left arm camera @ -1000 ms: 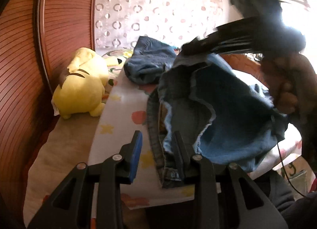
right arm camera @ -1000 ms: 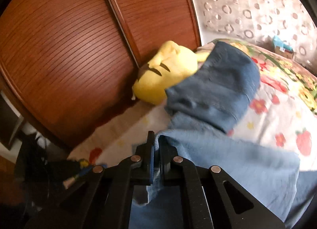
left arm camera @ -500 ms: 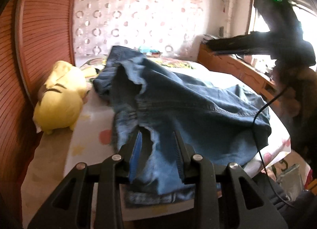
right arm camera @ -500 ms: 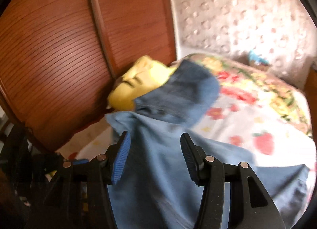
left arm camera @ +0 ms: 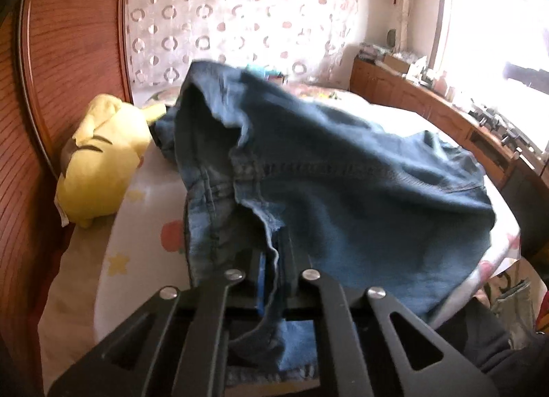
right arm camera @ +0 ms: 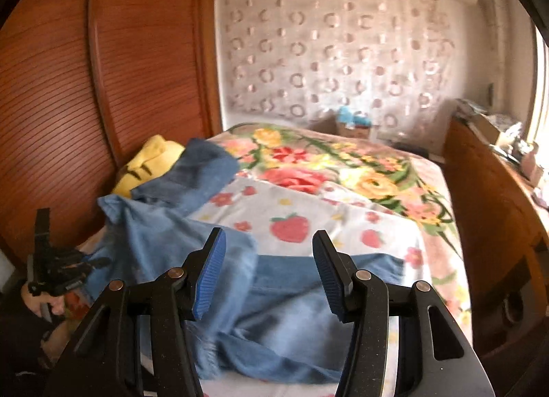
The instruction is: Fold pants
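Blue denim pants (left arm camera: 343, 174) lie rumpled across the bed, one leg end bunched up by the plush toy. My left gripper (left arm camera: 274, 253) is at the near frayed edge, its jaws closing, with a fold of denim pinched between the pads. In the right wrist view the pants (right arm camera: 164, 235) spread from the left edge to below my fingers. My right gripper (right arm camera: 269, 235) hovers above them, open, nothing between its blue pads (right arm camera: 209, 270). The left gripper (right arm camera: 97, 261) shows there at the far left, a hand behind it.
A yellow plush toy (left arm camera: 103, 163) sits by the ribbed wooden doors (right arm camera: 68, 88) on the left. The strawberry sheet (right arm camera: 291, 225) and floral blanket (right arm camera: 360, 174) cover the bed. A wooden cabinet (right arm camera: 487, 208) with clutter runs along the right side.
My right gripper let go of the pants, opened and drew back and up. The lifted denim dropped flat over the bed. My left gripper's jaws closed on the near edge.
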